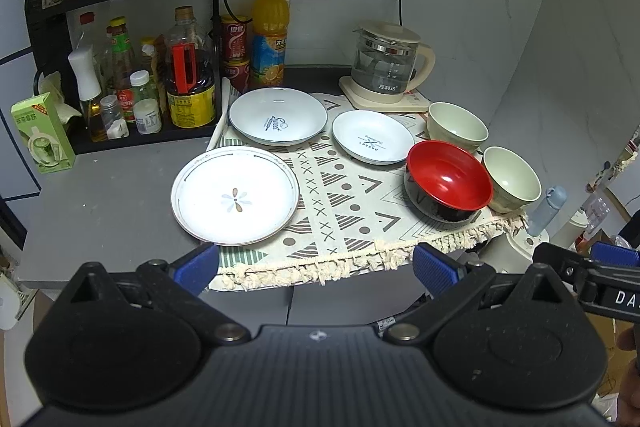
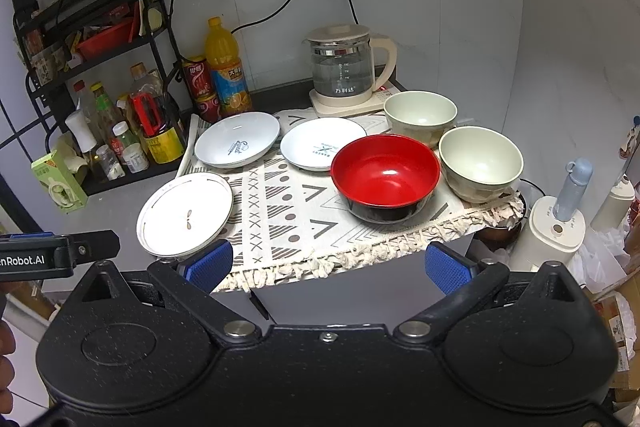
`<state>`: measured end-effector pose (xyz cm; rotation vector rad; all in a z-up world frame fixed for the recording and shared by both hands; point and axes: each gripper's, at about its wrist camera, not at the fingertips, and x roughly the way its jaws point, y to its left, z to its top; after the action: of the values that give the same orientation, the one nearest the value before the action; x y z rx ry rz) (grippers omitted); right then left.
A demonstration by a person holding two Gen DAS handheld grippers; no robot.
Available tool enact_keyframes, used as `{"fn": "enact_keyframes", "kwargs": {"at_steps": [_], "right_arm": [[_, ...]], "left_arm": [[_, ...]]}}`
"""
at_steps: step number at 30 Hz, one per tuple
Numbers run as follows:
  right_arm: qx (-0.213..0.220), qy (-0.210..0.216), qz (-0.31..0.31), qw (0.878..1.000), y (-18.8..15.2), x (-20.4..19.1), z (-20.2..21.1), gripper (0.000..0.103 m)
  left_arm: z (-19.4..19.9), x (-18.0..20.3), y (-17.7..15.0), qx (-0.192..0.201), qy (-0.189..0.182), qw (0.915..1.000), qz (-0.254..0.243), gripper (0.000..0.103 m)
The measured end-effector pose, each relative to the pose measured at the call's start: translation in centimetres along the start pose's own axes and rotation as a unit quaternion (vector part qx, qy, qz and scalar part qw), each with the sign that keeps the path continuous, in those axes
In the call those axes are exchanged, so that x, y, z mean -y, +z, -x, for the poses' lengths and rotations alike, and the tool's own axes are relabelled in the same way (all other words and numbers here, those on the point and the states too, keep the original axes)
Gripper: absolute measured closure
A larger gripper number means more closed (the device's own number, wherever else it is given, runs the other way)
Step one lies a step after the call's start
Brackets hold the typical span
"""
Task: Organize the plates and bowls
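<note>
Three plates and three bowls sit on a patterned cloth that covers the right part of a grey counter. The large white plate with a small flower in its middle lies at the front left, partly on the cloth and partly on the bare counter. Behind it is a pale blue plate with dark writing, and to the right of that a smaller pale blue plate. The red bowl with a black outside stands at the front right, and it seems to overlap the edge of the smaller blue plate. Two pale green bowls are near it, one behind and one at the right, close to the cloth's fringe. A glass kettle stands at the back, and bottles fill a black rack on the left. The left gripper and the right gripper both hover in front of the counter edge, fingers wide apart and holding nothing.
</note>
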<state>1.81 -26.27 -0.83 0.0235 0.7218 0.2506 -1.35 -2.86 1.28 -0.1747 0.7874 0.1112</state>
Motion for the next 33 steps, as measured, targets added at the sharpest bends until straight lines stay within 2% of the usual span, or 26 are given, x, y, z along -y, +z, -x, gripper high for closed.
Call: {"fn": "enact_keyframes", "kwargs": {"at_steps": [14, 20, 25, 33], "right_arm": [[-0.019, 0.006, -0.012, 1.0, 1.0, 4.3, -1.8, 0.0], [-0.021, 0.008, -0.024, 0.999, 2.1, 6.3, -3.2, 0.0], [-0.031, 0.0, -0.039, 0.999, 3.2, 8.2, -5.5, 0.0], [-0.038, -0.016, -0.059, 0.997, 5.8, 11.2, -9.8, 0.0]], "left_arm": [[-2.1, 2.6, 1.2, -0.022, 0.021, 0.9995, 0.013, 0.001], [-3.9, 4.2, 2.4, -0.027, 0.017, 0.9995, 0.008, 0.002], [-6.6, 5.5, 4.1, -0.038, 0.005, 0.9992, 0.015, 0.002], [-13.1, 8.0, 7.6, -0.056, -0.016, 0.9983, 0.002, 0.003]]}}
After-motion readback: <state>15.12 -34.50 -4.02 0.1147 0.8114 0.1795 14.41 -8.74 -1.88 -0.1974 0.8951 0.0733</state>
